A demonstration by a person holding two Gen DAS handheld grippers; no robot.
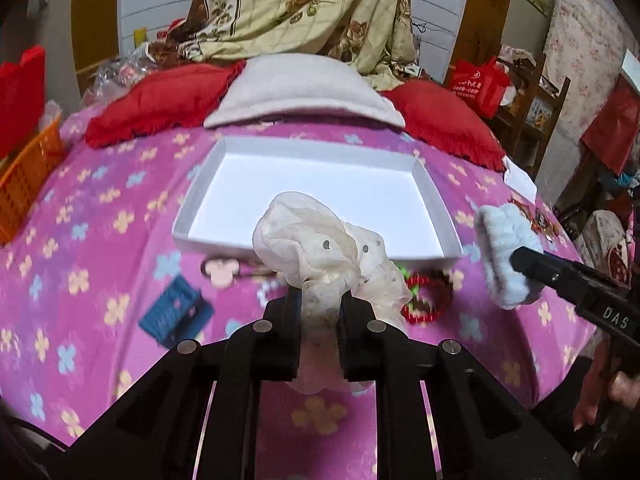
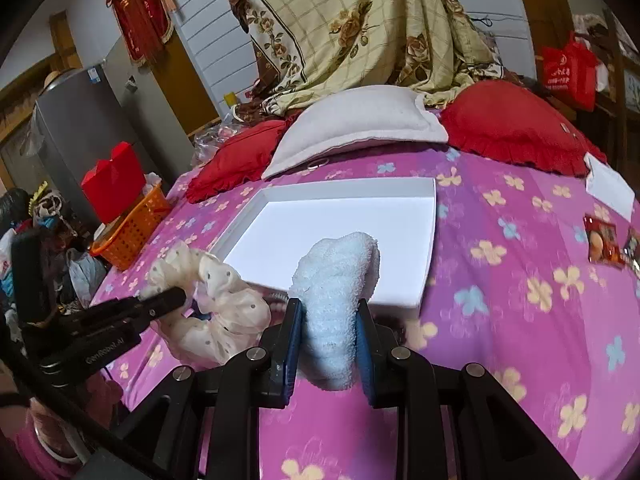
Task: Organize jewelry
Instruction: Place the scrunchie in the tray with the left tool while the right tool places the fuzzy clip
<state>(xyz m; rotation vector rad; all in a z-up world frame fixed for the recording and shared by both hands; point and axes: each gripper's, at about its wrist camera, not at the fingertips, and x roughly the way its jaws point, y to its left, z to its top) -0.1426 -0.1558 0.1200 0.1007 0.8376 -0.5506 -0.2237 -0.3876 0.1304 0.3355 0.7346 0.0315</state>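
My left gripper (image 1: 320, 300) is shut on a cream dotted scrunchie (image 1: 316, 244), held above the bed just short of the white tray's (image 1: 316, 244) near rim. The tray (image 1: 196, 196) is shallow, white and holds nothing. My right gripper (image 2: 328, 312) is shut on a light blue fluffy scrunchie (image 2: 336, 276), at the tray's (image 2: 428, 248) near edge. The blue scrunchie (image 1: 504, 252) and right gripper (image 1: 520, 260) show at the right of the left wrist view; the cream scrunchie (image 2: 216, 308) and left gripper (image 2: 176, 296) show at the left of the right wrist view.
On the pink flowered bedspread (image 1: 80, 240) before the tray lie a blue hair claw (image 1: 176, 312), a pink mouse-shaped clip (image 1: 222, 270) and a red beaded bracelet (image 1: 428, 300). Red pillows (image 1: 160, 104) and a grey pillow (image 1: 304, 92) lie behind. An orange basket (image 2: 132, 228) stands at the left.
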